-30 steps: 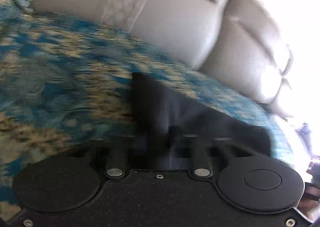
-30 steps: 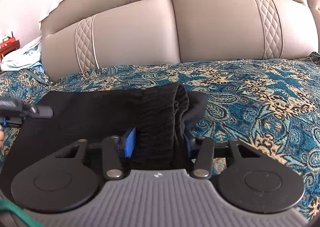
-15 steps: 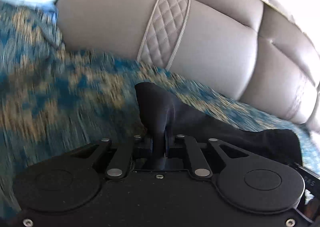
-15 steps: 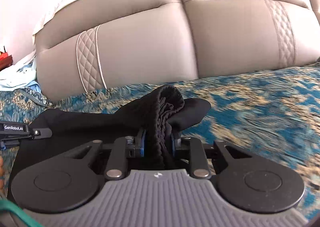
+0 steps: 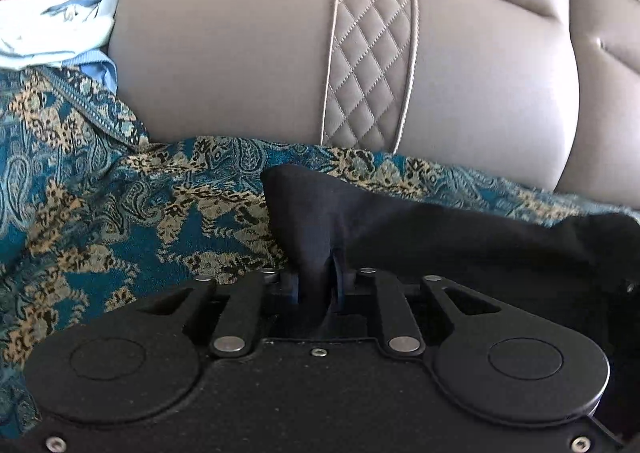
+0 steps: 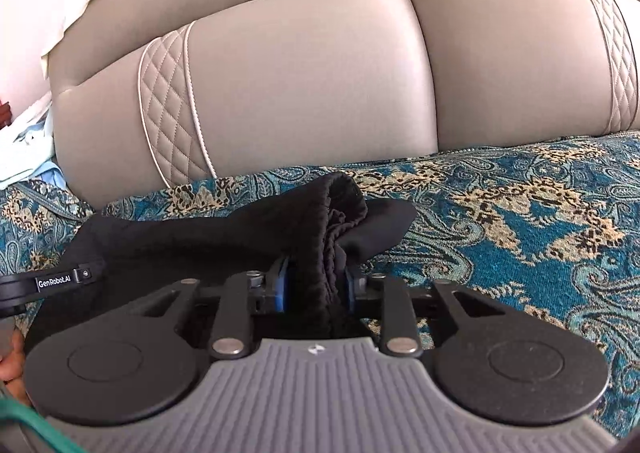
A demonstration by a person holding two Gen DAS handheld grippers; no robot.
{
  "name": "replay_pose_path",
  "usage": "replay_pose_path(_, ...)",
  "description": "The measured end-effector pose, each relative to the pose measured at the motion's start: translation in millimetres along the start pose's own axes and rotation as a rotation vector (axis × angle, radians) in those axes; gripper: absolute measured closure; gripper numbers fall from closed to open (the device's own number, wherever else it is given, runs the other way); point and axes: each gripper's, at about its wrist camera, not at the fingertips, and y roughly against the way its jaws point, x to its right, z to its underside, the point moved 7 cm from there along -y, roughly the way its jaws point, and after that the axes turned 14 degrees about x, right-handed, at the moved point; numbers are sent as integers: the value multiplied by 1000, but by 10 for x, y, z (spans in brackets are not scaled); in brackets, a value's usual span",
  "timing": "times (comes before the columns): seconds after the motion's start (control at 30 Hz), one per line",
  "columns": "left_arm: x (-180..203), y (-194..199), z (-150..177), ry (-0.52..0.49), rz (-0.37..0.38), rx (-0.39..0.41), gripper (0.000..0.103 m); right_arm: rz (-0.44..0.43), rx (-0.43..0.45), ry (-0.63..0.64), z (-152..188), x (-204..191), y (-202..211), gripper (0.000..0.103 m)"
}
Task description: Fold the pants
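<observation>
Fingers clenched: left gripper (image 5: pixel 318 285) pinches a corner of the black pants (image 5: pixel 460 237); right gripper (image 6: pixel 316 287) grips their bunched waistband (image 6: pixel 336 221), above patterned bedspread (image 6: pixel 520 221).

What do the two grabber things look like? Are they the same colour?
Nearly. The left gripper is all black, with two round discs and silver rivets. The right gripper has a ribbed grey body, black discs and linkage bars, and blue pads on its jaws. A "GenRobot.AI" label shows on the left one.
</observation>
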Motion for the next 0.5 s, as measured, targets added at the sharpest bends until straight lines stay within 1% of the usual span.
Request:
replay_pose_path(0.03, 17, 9, 10, -16, -7, -2, 77, 2, -7, -7, 9, 31, -1, 47)
replay_pose_path(0.07, 22, 22, 15, -33, -21, -4, 73, 14, -13, -17, 19, 69, -4, 44)
replay_pose_path(0.1, 25, 45, 21, -44, -30, -5, 64, 19, -18, -34, 29, 113, 1, 37)
replay_pose_path(0.13, 14, 67, 25, -45, -29, -4, 56, 16, -21, -49, 20, 143, 10, 34)
replay_pose_path(0.2, 20, 152, 47, -37, -6, -9, 52, 20, -21, -59, 5, 177, 58, 34)
replay_pose_path(0.23, 19, 208, 56, -35, -1, -11, 49, 23, -17, -49, -6, 177, 96, 32)
replay_pose_path(0.3, 3, 329, 84, -38, 0, -14, 45, 25, -1, -6, -26, 147, 206, 30)
replay_pose_path(0.37, -4, 499, 123, -44, 7, -13, 37, 34, 15, 49, -38, 111, 337, 30)
replay_pose_path(0.43, 6, 692, 183, -54, 32, -2, 28, 43, 28, 94, -23, 63, 480, 28)
replay_pose_path(0.5, 11, 861, 233, -65, 46, 7, 24, 35, 34, 111, 1, 26, 641, 26)
